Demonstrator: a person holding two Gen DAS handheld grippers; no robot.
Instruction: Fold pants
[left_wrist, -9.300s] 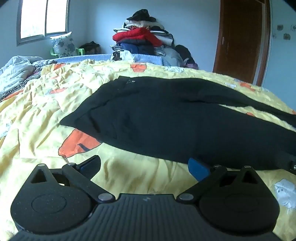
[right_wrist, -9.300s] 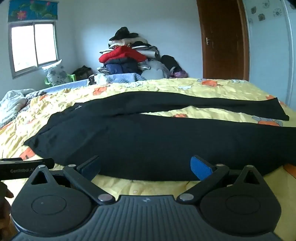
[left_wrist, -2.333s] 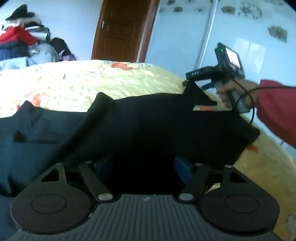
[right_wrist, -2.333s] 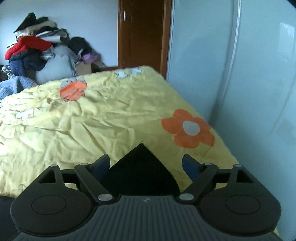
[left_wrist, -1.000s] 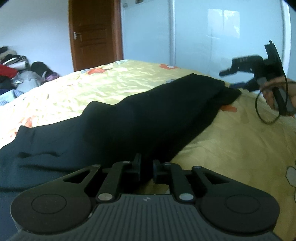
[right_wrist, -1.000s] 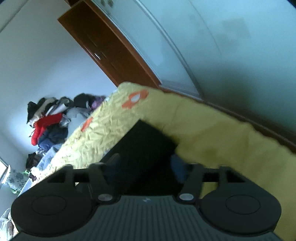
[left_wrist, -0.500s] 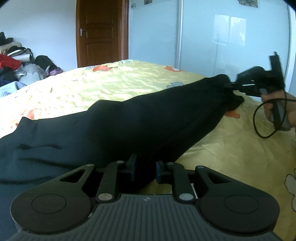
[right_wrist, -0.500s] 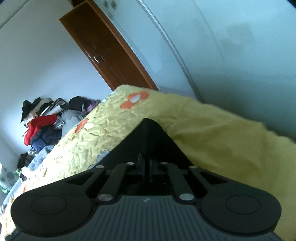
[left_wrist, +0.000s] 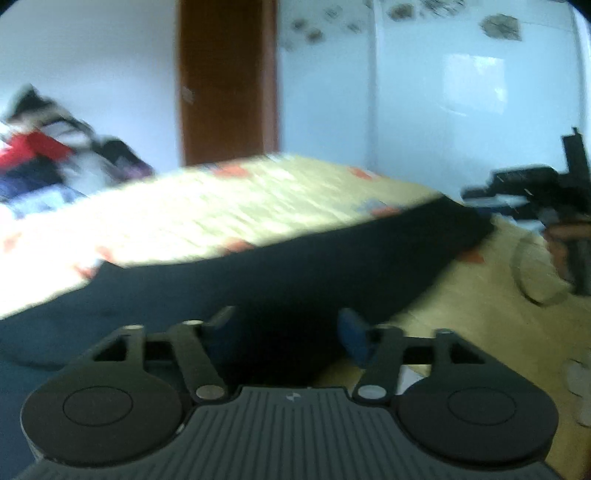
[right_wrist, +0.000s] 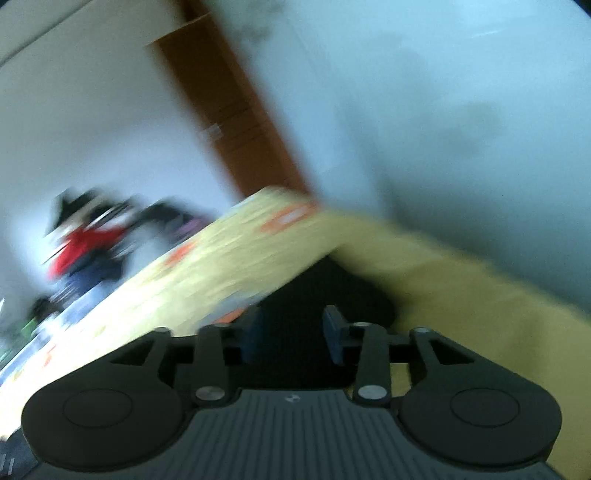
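While both pics are blurry, the black pants lie flat in a long strip across the yellow flower bedspread on the bed. Left hand-held gripper has just been opening; its blue pads now stand apart w/ dark cloth lying between them, not pinched. Right hand-held gripper has just been opening too; its pads are apart over the pants' end, which sits near the bed's edge, & they don't press on it. In the left view the right hand-held gripper shows far right, just beside the pants' far end, w/ a hand around it & a cable loop hanging under. Brown door & a clothes pile sit behind the bed.
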